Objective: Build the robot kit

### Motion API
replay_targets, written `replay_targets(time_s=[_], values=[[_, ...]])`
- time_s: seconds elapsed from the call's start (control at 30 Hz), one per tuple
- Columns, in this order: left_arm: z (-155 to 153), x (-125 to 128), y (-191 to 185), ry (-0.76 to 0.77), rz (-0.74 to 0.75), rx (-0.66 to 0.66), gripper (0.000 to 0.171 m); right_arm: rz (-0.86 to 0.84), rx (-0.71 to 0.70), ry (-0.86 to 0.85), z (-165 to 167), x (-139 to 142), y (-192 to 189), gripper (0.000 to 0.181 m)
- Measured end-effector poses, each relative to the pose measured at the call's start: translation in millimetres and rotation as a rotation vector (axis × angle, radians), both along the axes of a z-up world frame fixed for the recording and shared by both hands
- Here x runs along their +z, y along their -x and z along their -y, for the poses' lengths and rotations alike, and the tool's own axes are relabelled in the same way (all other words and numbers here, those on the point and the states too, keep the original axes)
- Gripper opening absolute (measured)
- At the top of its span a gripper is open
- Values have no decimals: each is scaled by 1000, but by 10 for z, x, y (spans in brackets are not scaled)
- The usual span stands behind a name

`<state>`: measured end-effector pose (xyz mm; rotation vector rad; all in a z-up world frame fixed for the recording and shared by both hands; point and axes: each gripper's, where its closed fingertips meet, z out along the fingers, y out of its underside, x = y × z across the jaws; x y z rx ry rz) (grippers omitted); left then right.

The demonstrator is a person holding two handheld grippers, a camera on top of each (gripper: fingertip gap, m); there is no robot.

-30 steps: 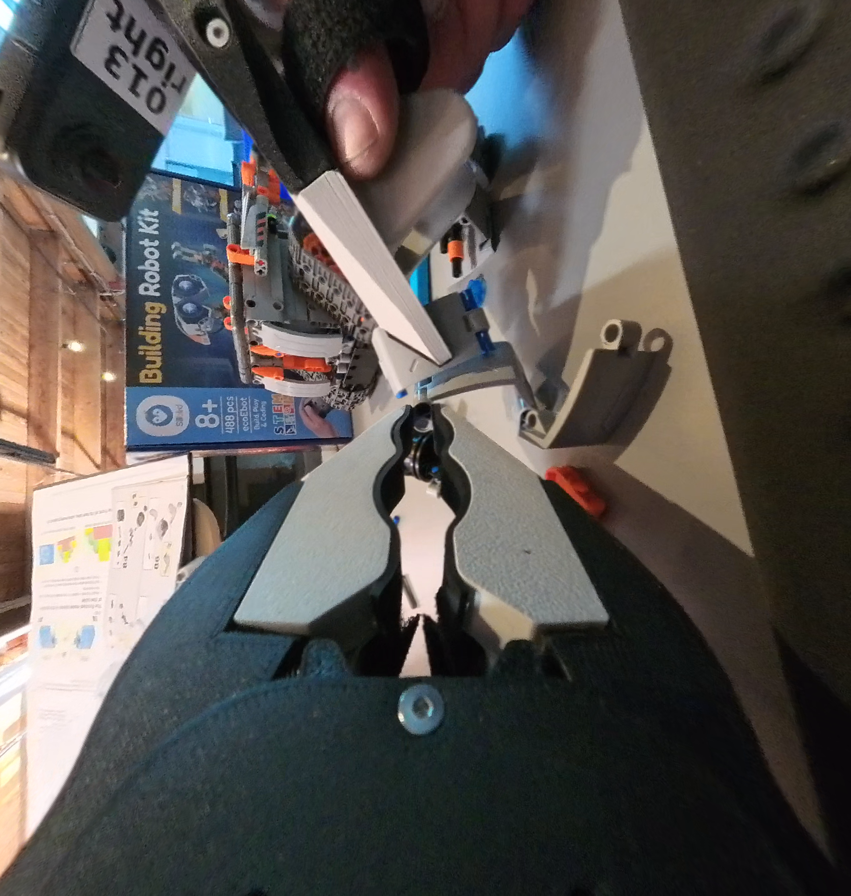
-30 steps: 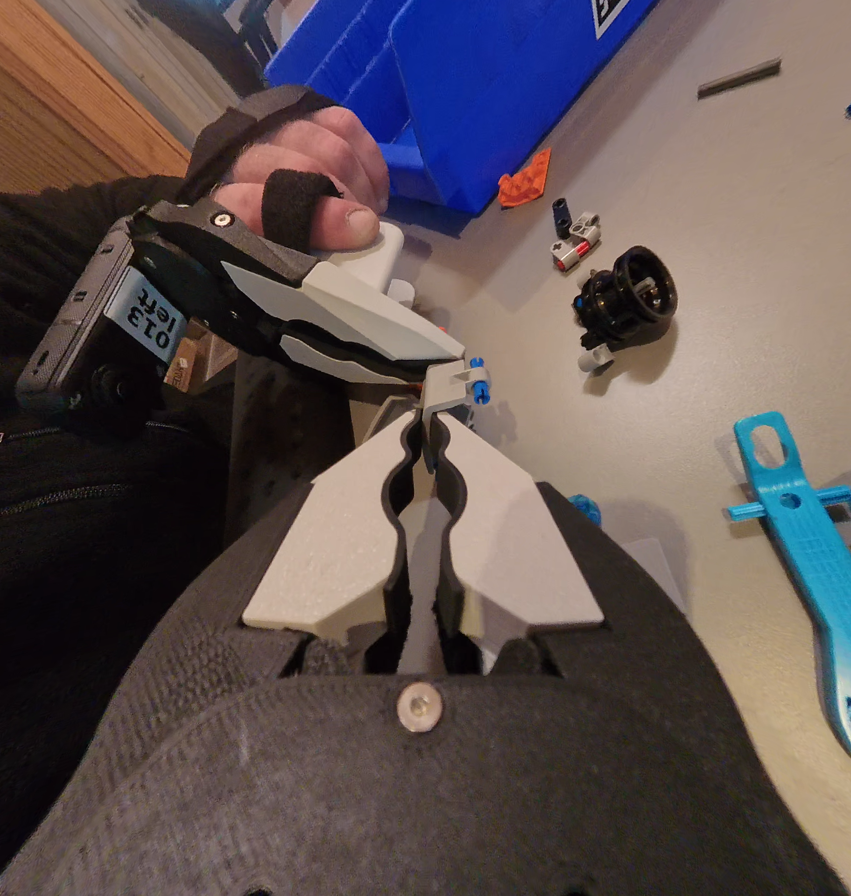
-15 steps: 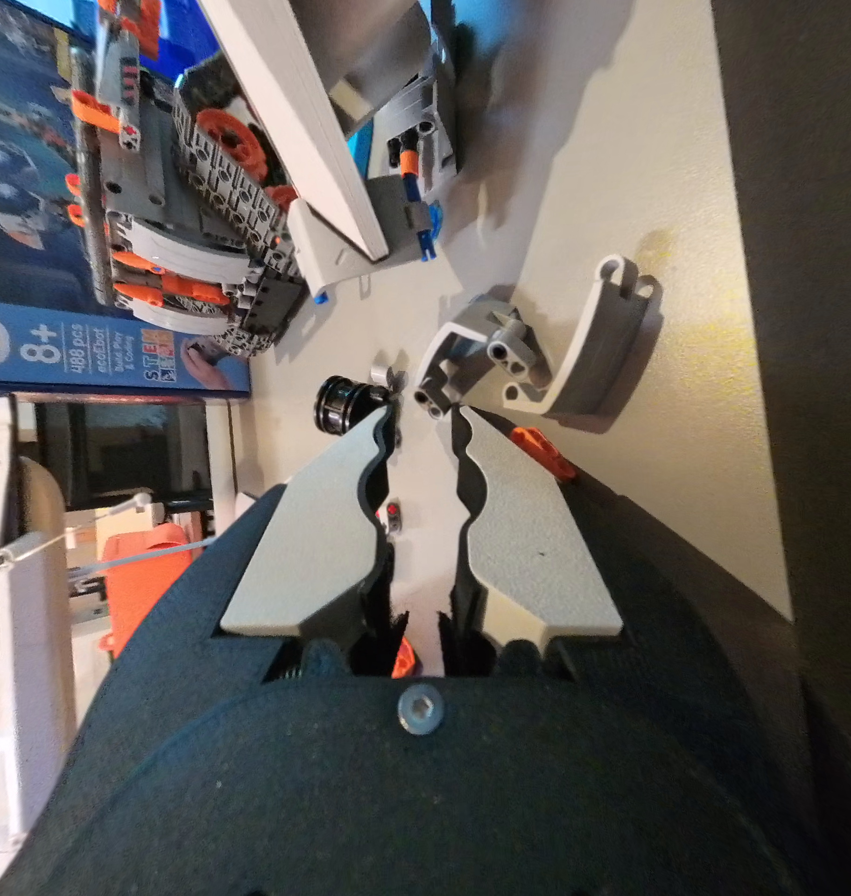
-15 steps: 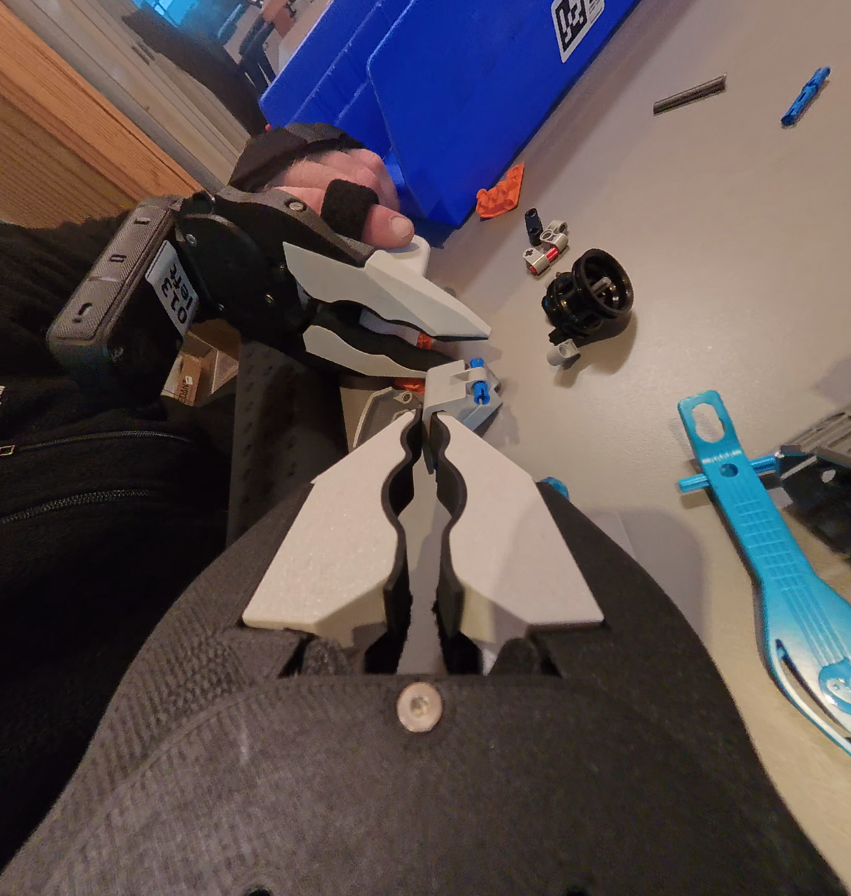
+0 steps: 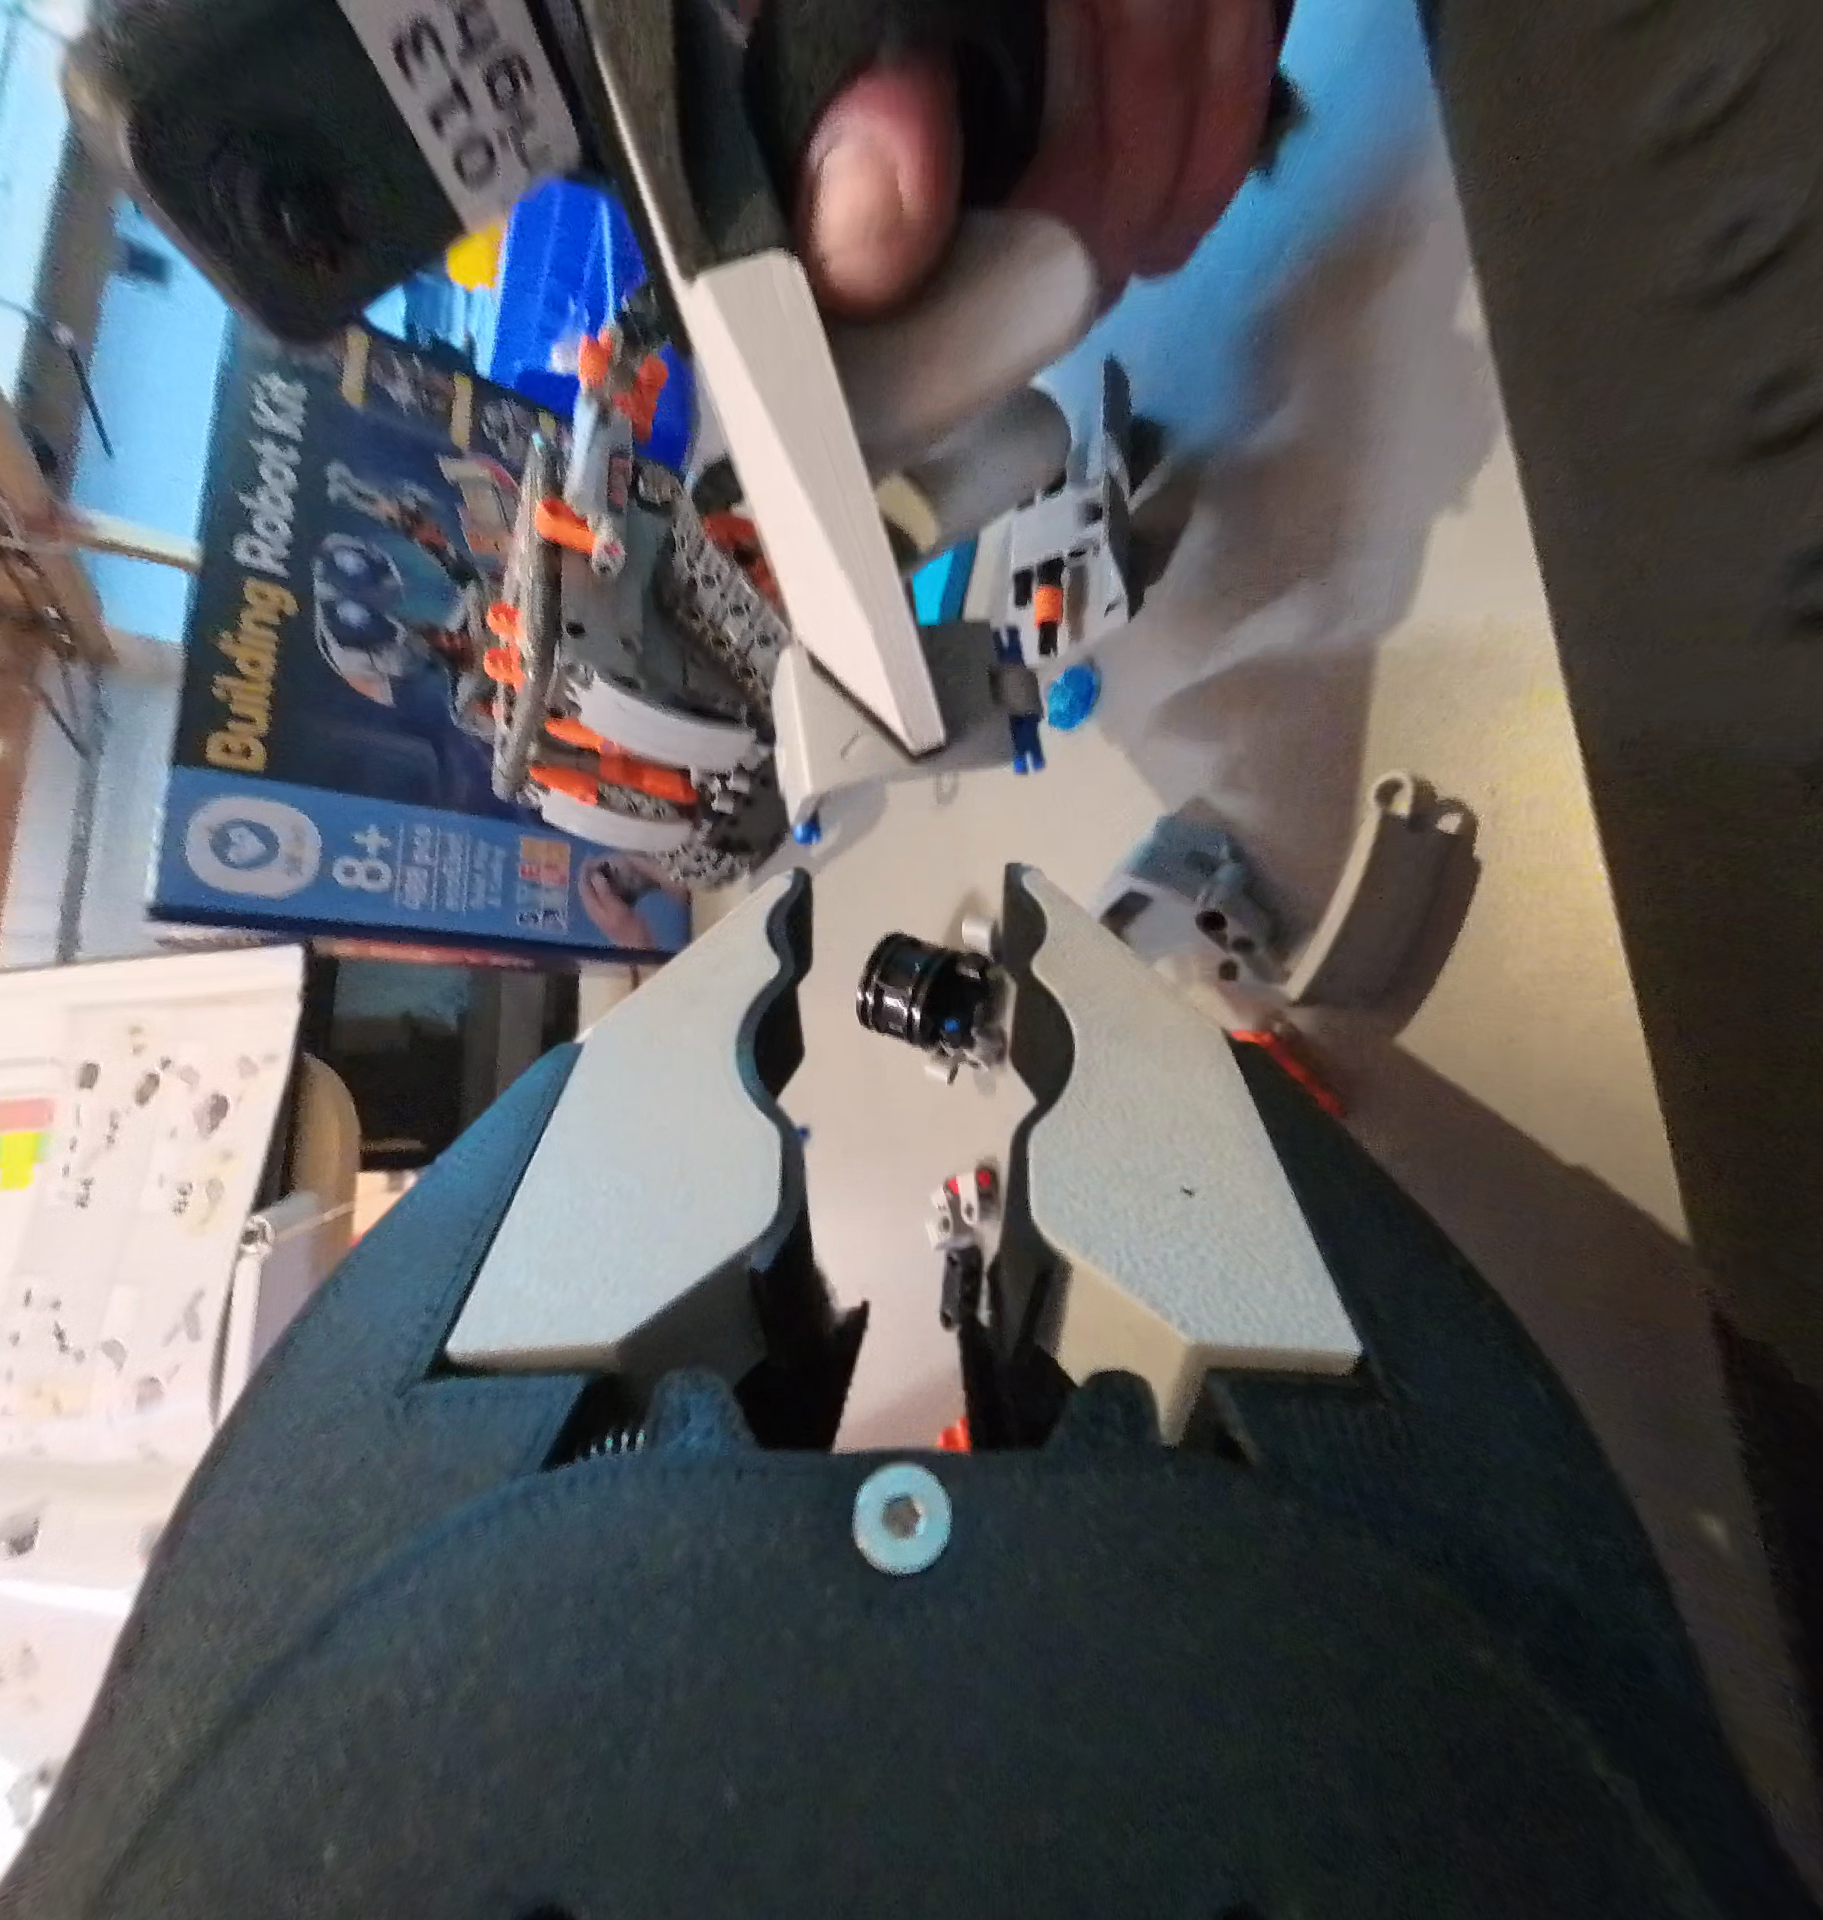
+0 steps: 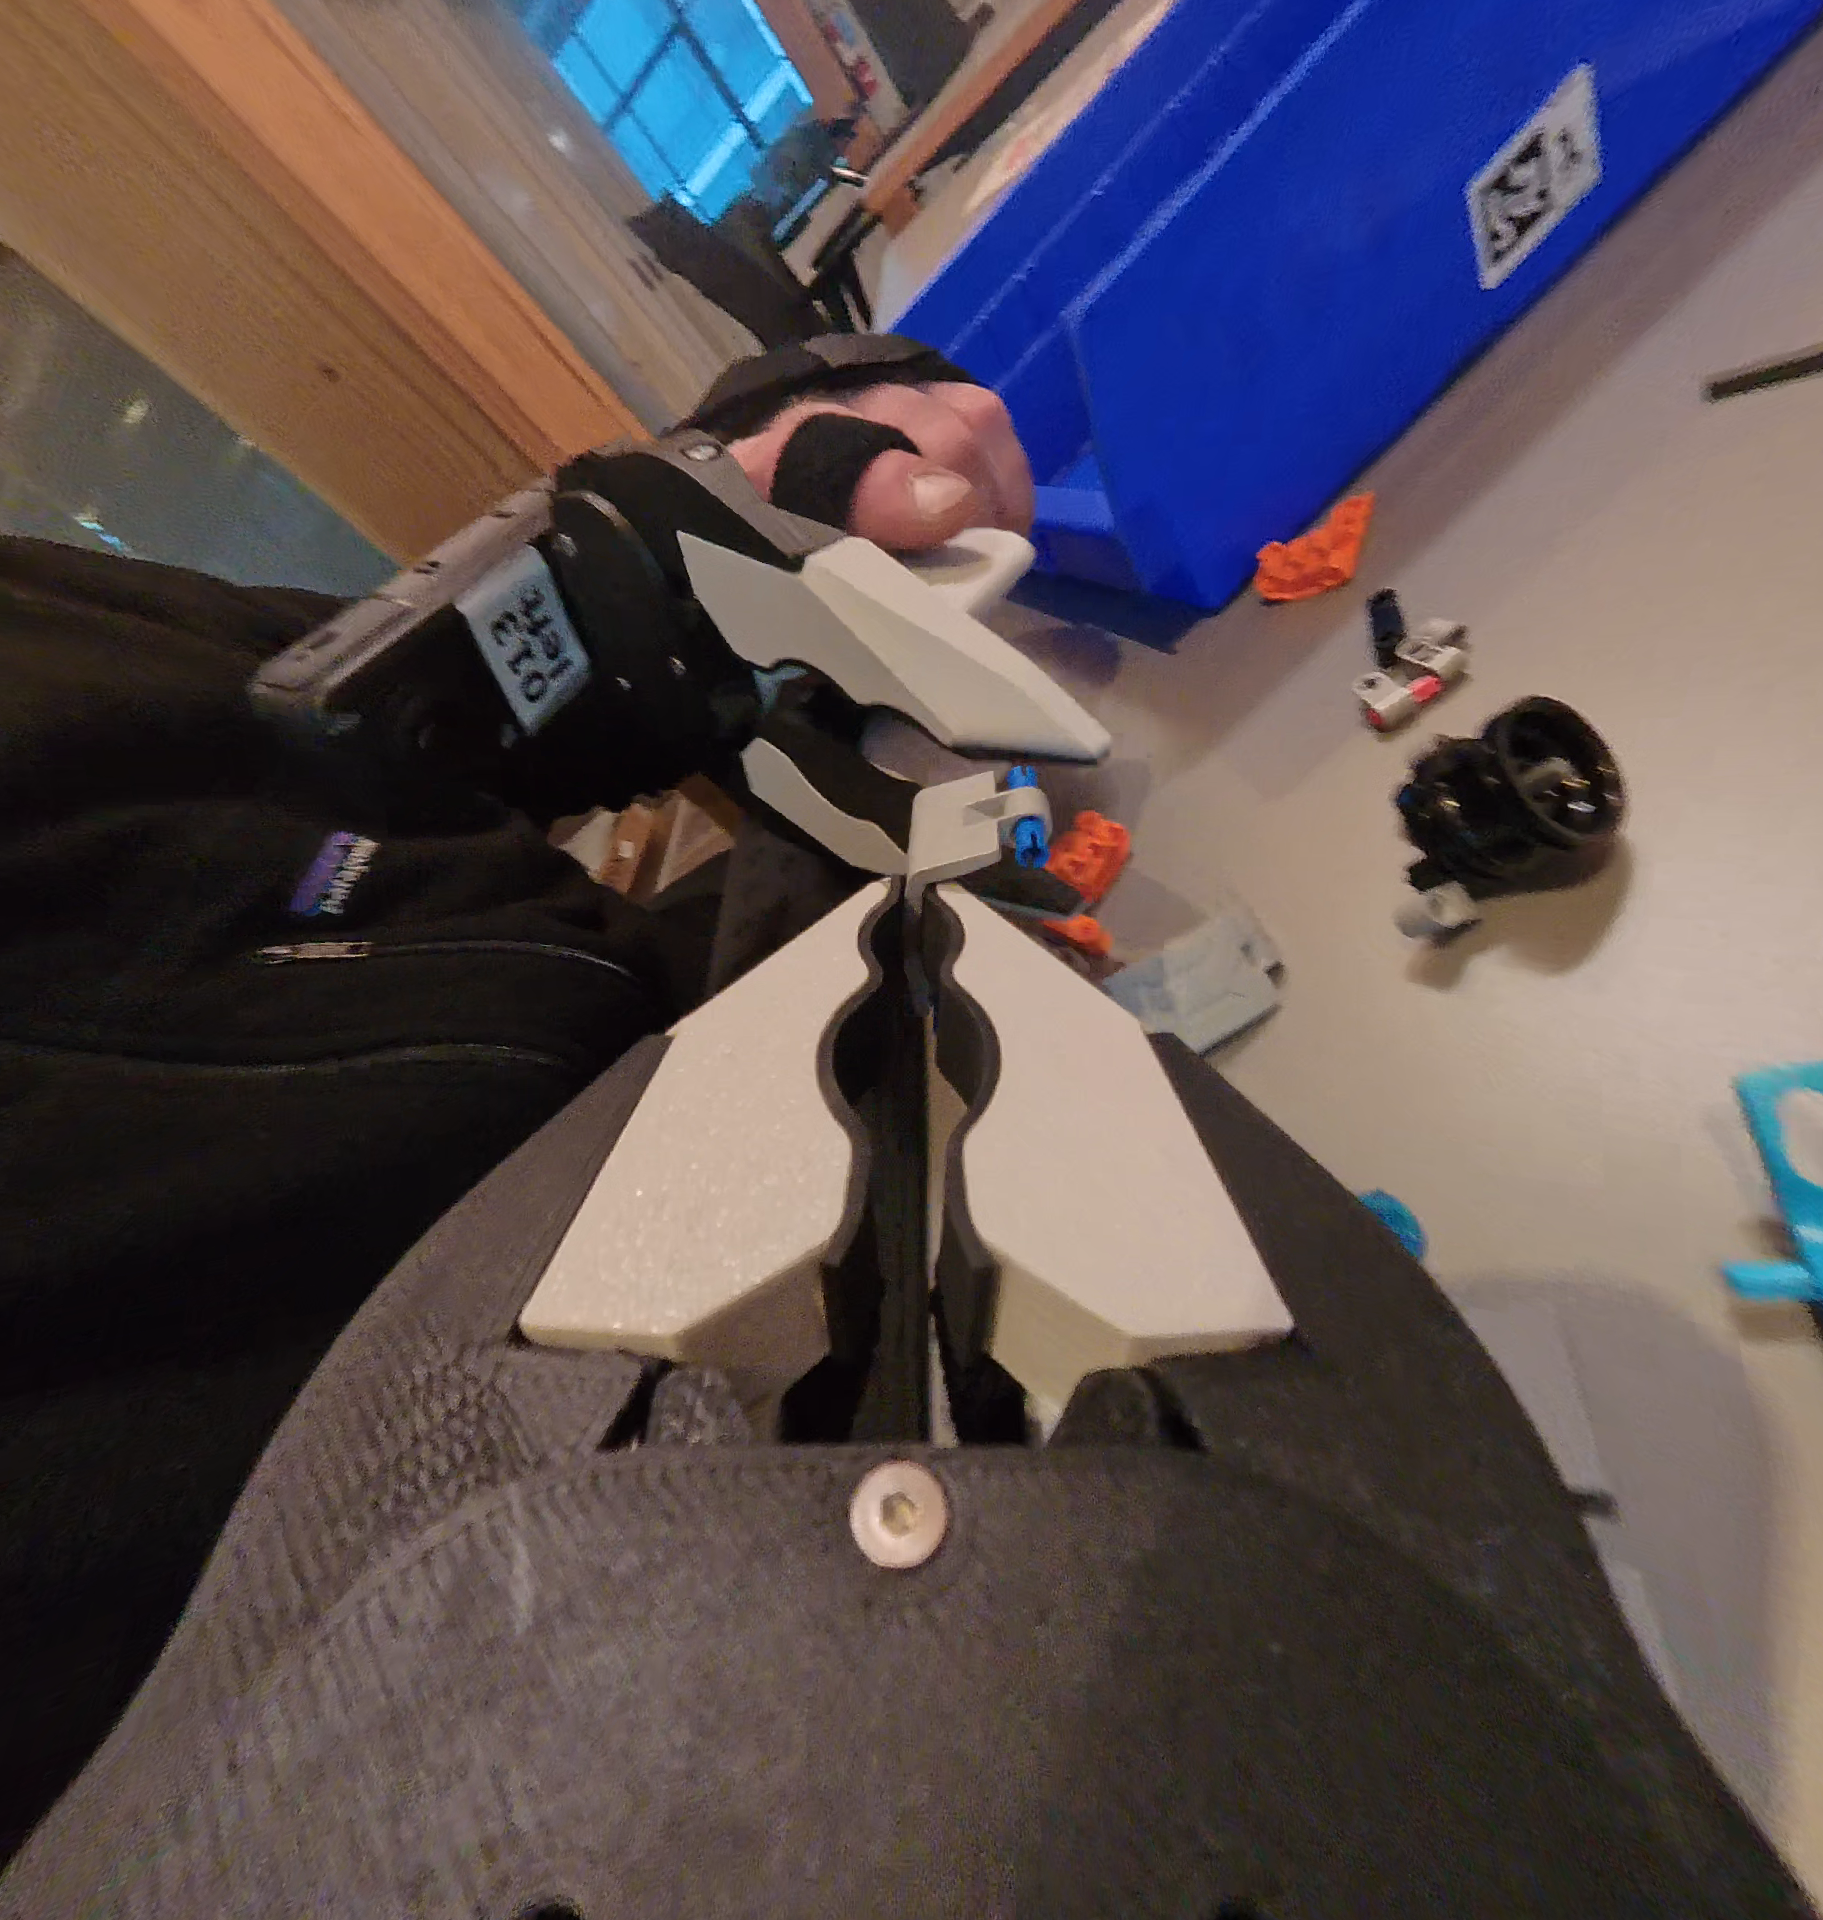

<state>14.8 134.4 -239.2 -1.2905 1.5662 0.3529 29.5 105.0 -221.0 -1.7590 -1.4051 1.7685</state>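
The flat light-grey plastic building-kit panel with a blue peg at its corner (image 6: 964,826) is what we are gripping in the right hand-held gripper (image 6: 912,894), whose fingers are pressing together on its lower edge, so it is standing up above the pale grey desk (image 6: 1613,1091). We are judging it light, stiff and slick, best pinched across the flat faces, away from the peg. In the left wrist view the same panel (image 5: 845,764) is showing as a thin angled plate. Our left hand-held gripper (image 5: 902,894) is spreading wide and carrying nothing, hovering over a small black plastic wheel hub (image 5: 912,997) lying on the desk between its fingers. A half-built grey-and-orange tracked model (image 5: 626,665) is standing beyond, near a blue cardboard kit box (image 5: 346,727).
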Motion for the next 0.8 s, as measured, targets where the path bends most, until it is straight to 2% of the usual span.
replay_targets(time_s=[0.13,0.2,0.33,0.43,0.5,0.57,0.8], values=[[-7,79,-60,-48,33,-29,25,-40,41,52,57,86,5,0],[-1,163,-55,-53,92,-31,14,-50,58,67,80,109,0,0],[0,259,-41,-96,127,-28,26,-57,91,72,131,148,26,0],[79,226,-119,-121,96,-74,26,-51,118,85,161,154,46,0],[117,257,-161,-145,100,-96,20,-45,155,98,222,149,48,0],[137,296,-174,-153,119,-107,6,-38,182,105,277,133,61,0],[57,349,-104,-131,165,-46,5,-64,145,126,197,192,142,1]])
